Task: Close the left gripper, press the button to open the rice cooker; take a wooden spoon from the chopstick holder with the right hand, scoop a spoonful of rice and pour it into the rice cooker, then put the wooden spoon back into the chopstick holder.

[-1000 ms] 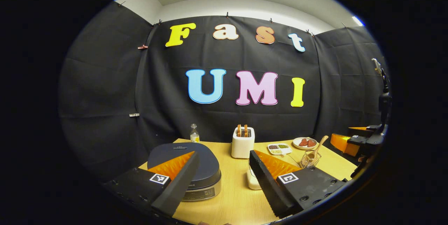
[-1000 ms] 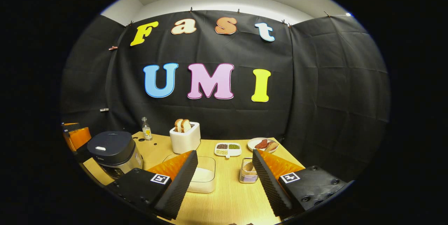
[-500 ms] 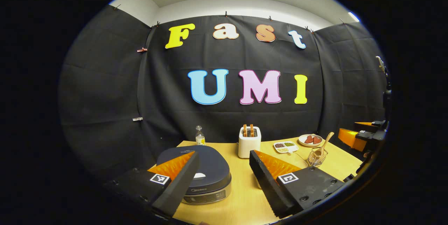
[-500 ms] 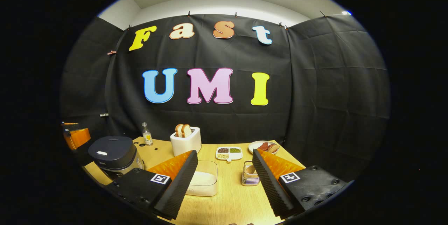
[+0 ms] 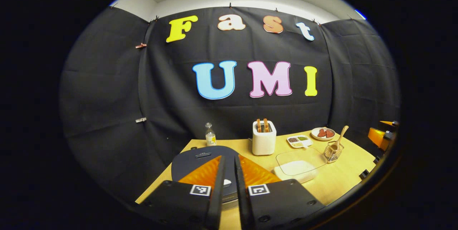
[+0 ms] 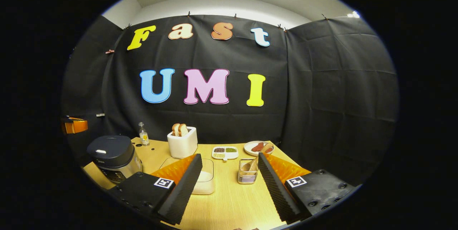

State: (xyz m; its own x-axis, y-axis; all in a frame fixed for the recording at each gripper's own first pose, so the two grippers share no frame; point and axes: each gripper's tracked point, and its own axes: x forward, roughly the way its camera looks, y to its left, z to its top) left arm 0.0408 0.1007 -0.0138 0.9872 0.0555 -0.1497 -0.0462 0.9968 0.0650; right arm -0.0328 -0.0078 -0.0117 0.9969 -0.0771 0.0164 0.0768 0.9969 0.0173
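1. L gripper, left gripper view, bottom centre: fingers drawn almost together, just a thin slit btwn them, nothing held. Tips sit in front of the rice cooker lid, w/ the white button peeking thru the slit. Can't tell if tips touch the lid.
2. Rice cooker: dark lid down, lower centre-left of that view, on the wooden table.
3. Same view, right of the cooker: clear rice container w/ white rice, lower right of centre.
4. Chopstick holder, a wire basket, right side of the left gripper view, just beyond the container. Wooden spoon stands in it, handle leaning up-right.
5. Back row, centre to right: small bottle, white toaster w/ two slices up, divided dish of grains, plate w/ reddish food.
6. Far right edge of the left gripper view: an orange and black bit of the other gripper, too small to read.
7. R gripper, right gripper view, bottom: fingers spread wide, nothing btwn them, above the near table edge.
8. In the right gripper view the holder sits lower centre, near the right-hand finger but apart from it; the rice box is partly behind the left-hand finger.
9. Cooker at lower left of that view, shut, w/ the L gripper's orange part at the left edge above it.
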